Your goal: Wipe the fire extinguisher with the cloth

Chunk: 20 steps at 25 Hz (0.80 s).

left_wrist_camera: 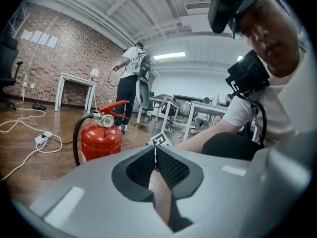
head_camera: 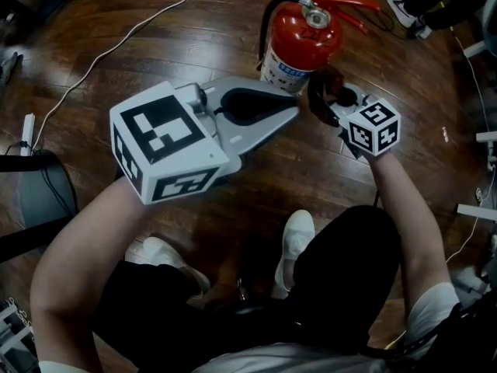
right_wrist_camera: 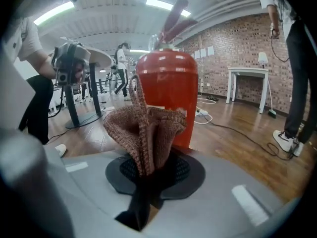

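Observation:
A red fire extinguisher (head_camera: 303, 41) stands upright on the wooden floor, with a black hose and a red handle on top. It also shows in the left gripper view as the extinguisher (left_wrist_camera: 101, 139) and fills the middle of the right gripper view as the red cylinder (right_wrist_camera: 168, 90). My right gripper (head_camera: 324, 101) is shut on a bunched brown knitted cloth (right_wrist_camera: 143, 125), and the cloth (head_camera: 326, 88) sits right beside the cylinder's lower right side. My left gripper (head_camera: 293, 109) is shut with nothing in it, its tip close to the extinguisher's base label; its pads (left_wrist_camera: 166, 168) meet.
A white cable (head_camera: 116, 41) snakes over the floor at the upper left. A dark chair base (head_camera: 39, 196) stands at the left edge. The person's white shoes (head_camera: 297, 238) rest just below the grippers. Another person's shoe (head_camera: 404, 6) is at the top right. A white table (left_wrist_camera: 77, 81) stands by the brick wall.

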{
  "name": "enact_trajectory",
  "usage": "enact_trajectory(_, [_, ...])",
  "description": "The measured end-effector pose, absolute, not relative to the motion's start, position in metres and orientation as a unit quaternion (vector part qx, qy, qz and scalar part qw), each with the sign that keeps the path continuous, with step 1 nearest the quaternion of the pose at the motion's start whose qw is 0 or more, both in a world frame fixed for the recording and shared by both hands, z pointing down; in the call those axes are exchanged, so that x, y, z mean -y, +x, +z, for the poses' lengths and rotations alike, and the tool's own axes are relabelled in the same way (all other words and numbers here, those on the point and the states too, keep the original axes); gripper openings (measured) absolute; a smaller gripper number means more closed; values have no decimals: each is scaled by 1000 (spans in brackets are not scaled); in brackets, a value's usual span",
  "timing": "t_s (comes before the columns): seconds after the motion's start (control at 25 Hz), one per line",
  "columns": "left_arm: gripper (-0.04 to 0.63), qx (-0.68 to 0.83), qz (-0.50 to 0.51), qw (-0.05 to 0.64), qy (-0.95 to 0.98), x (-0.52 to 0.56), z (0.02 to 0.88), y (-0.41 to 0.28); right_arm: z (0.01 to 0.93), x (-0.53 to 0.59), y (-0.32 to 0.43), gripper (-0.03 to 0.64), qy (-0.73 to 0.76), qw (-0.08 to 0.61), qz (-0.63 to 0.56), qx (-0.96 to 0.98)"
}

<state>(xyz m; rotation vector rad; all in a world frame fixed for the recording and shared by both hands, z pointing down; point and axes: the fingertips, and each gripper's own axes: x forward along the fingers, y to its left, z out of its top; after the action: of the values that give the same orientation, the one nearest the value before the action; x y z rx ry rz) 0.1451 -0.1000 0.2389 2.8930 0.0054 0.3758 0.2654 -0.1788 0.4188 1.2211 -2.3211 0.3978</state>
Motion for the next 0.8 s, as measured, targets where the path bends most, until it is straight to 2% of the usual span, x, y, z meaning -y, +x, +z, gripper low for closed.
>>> enact_trajectory(0.36, [9,0,130,124,984,106,246,146,510,176,259,63,437,279,212,828])
enact_trajectory(0.8, [9,24,131,130,983,126,249,133,601,173,247,63,397,363,295,790])
